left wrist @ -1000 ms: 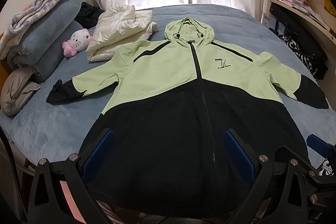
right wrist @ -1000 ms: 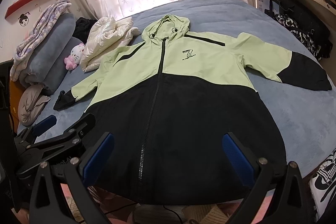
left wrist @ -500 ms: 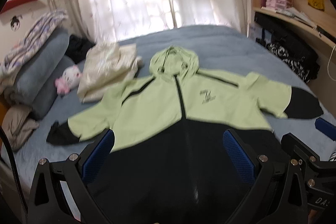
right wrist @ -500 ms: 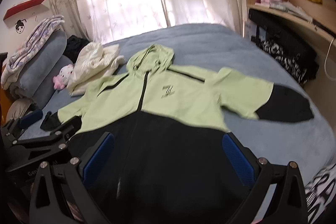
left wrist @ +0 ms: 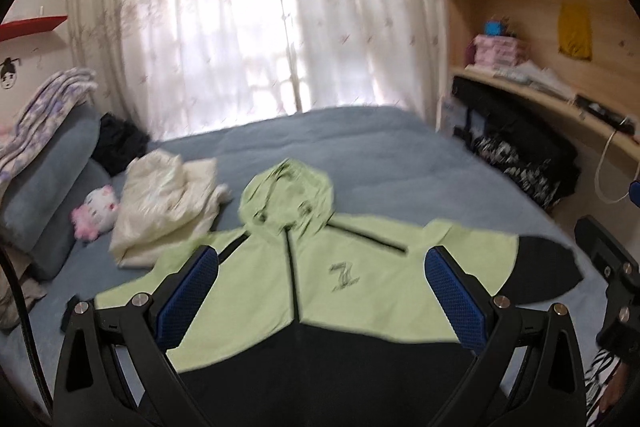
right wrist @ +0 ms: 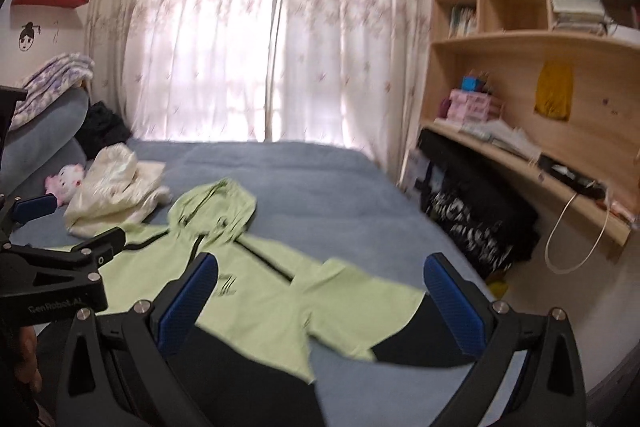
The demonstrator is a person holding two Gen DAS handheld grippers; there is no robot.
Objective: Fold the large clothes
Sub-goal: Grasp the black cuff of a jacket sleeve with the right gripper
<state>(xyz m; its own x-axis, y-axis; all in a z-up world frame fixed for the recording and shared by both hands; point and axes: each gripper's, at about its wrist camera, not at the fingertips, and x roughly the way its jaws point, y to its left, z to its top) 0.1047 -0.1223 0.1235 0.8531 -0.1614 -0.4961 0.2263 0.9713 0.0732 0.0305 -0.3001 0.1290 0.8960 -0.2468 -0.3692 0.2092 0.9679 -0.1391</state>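
Jacket spread flat on the bed, both tongs empty

We see the green-and-black hooded jacket point(left wrist: 320, 291) lying zipped, front up, hood toward the bed's point(left wrist: 360, 147) far edge (sleeves out sideways). The left tongs point(left wrist: 320, 295) and right tongs point(right wrist: 318, 297) gape wide, holding nothing; both seem to hover above it, though blur makes that uncertain.

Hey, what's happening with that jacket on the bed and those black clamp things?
A person holds a two-finger gripper in each hand, set to fold the green and black hooded jacket. It lies zipped, face up, sleeves spread on the blue bed. The left gripper and the right gripper are both open above it, holding nothing. No fold has been made. A folded cream garment sits beside it.
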